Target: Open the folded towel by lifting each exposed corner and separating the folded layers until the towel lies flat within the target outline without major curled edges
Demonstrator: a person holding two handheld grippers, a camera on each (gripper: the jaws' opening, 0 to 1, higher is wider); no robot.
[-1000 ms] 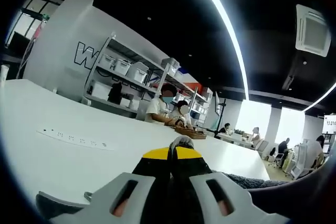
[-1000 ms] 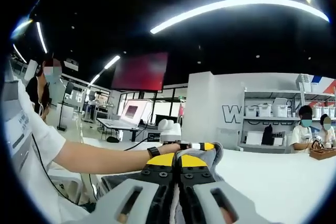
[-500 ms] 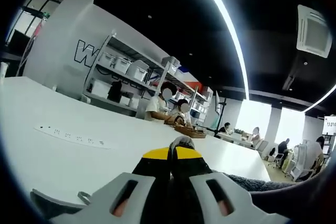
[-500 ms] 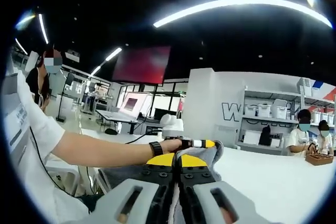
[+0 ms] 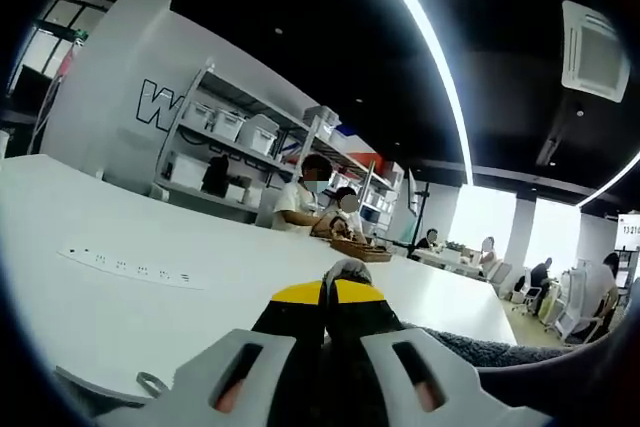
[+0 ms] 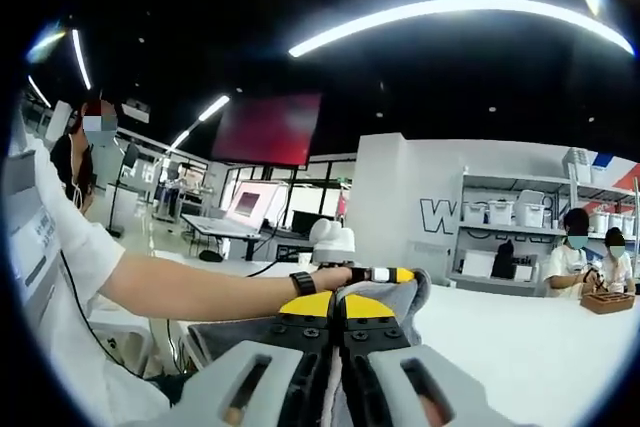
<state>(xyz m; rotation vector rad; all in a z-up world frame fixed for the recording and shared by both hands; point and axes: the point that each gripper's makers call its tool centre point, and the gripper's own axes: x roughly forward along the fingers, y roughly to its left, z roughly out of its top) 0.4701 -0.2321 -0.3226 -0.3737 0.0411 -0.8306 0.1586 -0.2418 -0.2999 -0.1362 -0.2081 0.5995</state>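
A grey towel point(image 5: 470, 349) is held up off the white table point(image 5: 120, 317). My left gripper point(image 5: 325, 293) is shut on a bunched corner of it, with a tuft of cloth poking out above the yellow tips. In the right gripper view, my right gripper point(image 6: 338, 305) is shut on another part of the towel point(image 6: 402, 295), which folds over the jaws. Just beyond it, the left gripper point(image 6: 386, 274) pinches the same cloth, held by a person's hand and forearm point(image 6: 200, 297). A span of towel hangs below that arm.
A white power strip point(image 5: 130, 269) lies flat on the table to the left. Shelves with bins point(image 5: 235, 147) stand behind, and seated people point(image 5: 305, 202) work at the far end. A laptop point(image 6: 245, 217) sits on a desk behind the arm.
Both grippers stay shut on the towel. The views shift only slightly; in the left gripper view the towel edge at the bottom left has sunk lower in the picture.
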